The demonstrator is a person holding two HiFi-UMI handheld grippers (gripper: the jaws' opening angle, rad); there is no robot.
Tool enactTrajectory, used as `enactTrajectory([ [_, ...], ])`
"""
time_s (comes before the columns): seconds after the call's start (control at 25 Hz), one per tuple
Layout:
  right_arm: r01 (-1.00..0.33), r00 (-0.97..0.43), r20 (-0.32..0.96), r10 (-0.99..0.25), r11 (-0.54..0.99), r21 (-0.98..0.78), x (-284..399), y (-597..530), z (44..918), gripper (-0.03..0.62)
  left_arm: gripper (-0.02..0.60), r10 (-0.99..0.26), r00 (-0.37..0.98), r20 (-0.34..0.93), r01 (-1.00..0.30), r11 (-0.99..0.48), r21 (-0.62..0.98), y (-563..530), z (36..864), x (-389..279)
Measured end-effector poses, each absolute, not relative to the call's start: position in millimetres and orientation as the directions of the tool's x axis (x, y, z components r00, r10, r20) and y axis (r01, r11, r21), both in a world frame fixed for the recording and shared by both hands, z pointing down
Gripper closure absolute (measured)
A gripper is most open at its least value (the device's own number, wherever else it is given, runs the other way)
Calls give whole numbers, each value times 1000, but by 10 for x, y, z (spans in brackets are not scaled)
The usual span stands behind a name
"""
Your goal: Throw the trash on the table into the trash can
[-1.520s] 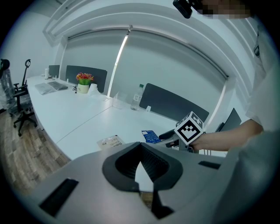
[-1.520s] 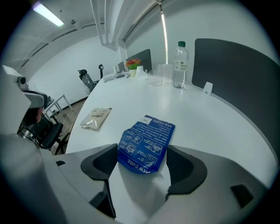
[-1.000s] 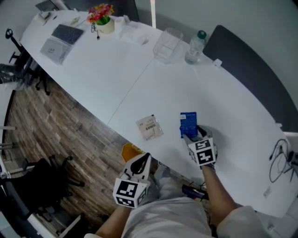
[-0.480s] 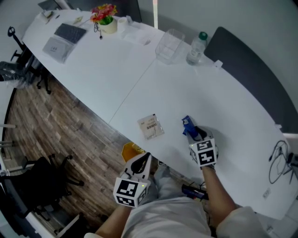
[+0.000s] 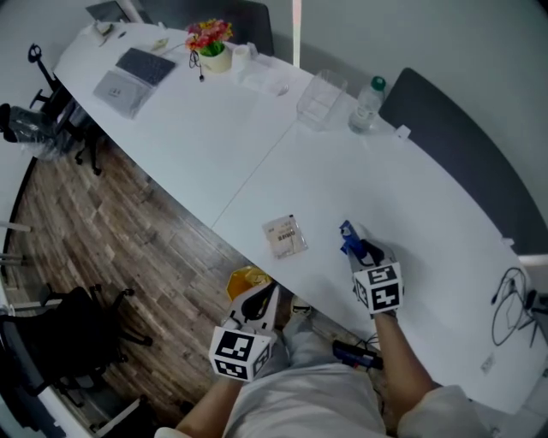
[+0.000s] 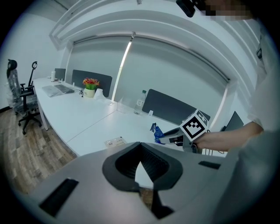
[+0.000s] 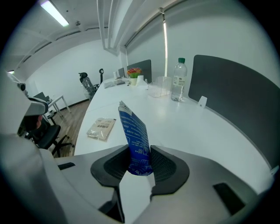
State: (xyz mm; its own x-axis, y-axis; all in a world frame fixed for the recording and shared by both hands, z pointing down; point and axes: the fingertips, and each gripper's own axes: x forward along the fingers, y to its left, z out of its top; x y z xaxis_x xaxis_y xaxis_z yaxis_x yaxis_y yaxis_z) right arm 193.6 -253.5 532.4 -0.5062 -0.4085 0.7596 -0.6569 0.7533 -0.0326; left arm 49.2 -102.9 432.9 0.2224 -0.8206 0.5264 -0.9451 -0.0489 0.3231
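now the blue packet (image 7: 134,140) stands upright, long axis vertical.

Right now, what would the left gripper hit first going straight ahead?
Probably the white table, at its near edge by the small beige plastic packet; how high the left gripper hangs is unclear.

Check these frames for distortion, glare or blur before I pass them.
Head view: evenly lit, sharp, white table bowed by the lens. Left gripper view: strong fisheye, dark corners. Right gripper view: same vignette, ceiling light glaring, blue packet crisp up close.
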Motion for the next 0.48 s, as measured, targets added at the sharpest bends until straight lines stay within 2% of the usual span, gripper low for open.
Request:
enactTrajectory([
  [0.48,-557,-652,671,-352,823,-111,1513,-2155,4644,445,581,-869,124,478,-955,25,294,-628,4017,97],
])
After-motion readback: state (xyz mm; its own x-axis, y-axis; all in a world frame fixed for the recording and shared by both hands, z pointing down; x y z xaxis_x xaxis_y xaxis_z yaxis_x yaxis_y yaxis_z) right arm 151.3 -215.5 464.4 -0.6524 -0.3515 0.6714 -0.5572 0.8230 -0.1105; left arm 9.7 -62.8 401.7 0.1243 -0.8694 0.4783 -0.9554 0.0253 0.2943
